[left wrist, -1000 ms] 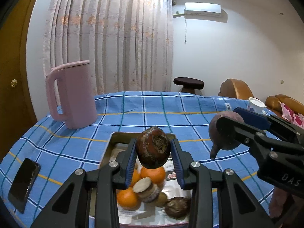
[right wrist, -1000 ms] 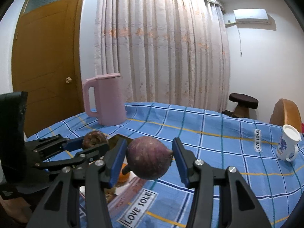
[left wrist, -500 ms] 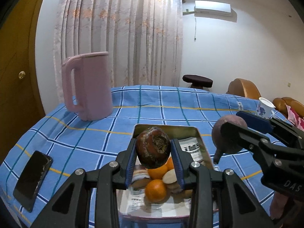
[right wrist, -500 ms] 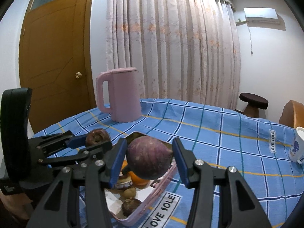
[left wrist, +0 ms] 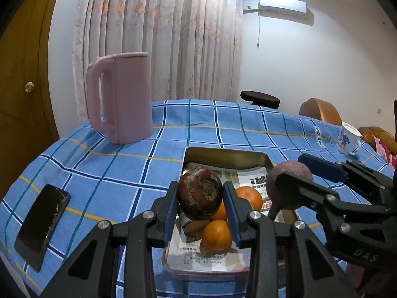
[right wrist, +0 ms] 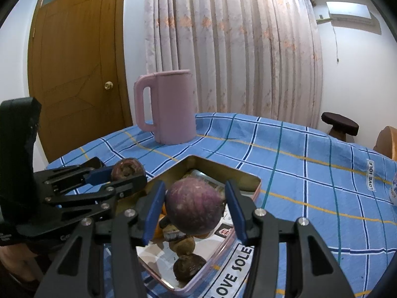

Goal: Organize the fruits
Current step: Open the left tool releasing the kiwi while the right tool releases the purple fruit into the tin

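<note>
- Left of the tin (left wrist: 224,154), a phone (left wrist: 41,226) and a pink jug (left wrist: 124,96) sat on the bench (left wrist: 124,164).
- The left gripper (left wrist: 200,208) had its jaws clenched on a dark brown fruit (left wrist: 199,195), held above the tin's left side.
- Inside the tin lay oranges (left wrist: 216,234) and other small fruit, so sorting looked partly done.
- The right gripper (right wrist: 194,213) grasped a purple fruit (right wrist: 193,204) above the tin; both fruits remained to be placed.
</note>
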`<state>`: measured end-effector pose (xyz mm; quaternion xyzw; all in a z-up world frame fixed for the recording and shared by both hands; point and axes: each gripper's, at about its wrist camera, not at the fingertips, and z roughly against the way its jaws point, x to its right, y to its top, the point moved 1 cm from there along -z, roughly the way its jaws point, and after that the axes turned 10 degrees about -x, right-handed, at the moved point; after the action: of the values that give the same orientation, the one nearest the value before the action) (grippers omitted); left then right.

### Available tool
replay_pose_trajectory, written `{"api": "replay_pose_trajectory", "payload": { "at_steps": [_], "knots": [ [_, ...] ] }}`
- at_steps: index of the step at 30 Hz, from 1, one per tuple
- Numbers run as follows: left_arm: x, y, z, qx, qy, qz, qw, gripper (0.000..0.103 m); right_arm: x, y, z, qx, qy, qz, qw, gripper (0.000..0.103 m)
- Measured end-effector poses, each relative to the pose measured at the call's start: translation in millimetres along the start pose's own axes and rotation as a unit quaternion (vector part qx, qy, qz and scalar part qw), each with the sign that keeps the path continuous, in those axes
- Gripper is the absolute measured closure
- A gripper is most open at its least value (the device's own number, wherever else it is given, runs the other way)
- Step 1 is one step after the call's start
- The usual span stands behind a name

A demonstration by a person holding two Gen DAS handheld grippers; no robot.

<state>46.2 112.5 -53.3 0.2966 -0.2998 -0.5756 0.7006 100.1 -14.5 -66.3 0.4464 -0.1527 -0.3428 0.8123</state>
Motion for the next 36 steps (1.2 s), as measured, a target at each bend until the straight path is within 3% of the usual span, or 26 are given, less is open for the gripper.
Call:
{"api": "replay_pose_trajectory", "payload": {
  "at_steps": [15,26,28,31,36],
  "knots": [
    [4.7,-8.6,-17.6,-0.033,0.003,-0.01,0.9994,0.065,5.2,-14.1,-26.4,-0.046,0.009,-0.009,0.999,0.05],
    [6.2,-18.3,-28.5,-0.06,0.005,-0.012,0.9981,0.065,9.3,-18.0,-28.1,-0.057,0.025,-0.012,0.998,0.047],
    [5.7,-18.0,-25.1,-0.061,0.005,-0.008,0.9981,0.062,9.7,-18.7,-26.9,-0.055,0.038,-0.014,0.998,0.036],
    [5.6,-15.8,-14.3,-0.046,0.004,-0.007,0.9989,0.049,6.8,-17.3,-17.4,-0.041,0.043,-0.008,0.998,0.029],
    [2.6,-11.2,5.6,-0.021,0.005,-0.001,0.9998,0.047,10.1,-10.5,4.8,-0.01,0.035,-0.017,0.999,0.019]
  ]
}}
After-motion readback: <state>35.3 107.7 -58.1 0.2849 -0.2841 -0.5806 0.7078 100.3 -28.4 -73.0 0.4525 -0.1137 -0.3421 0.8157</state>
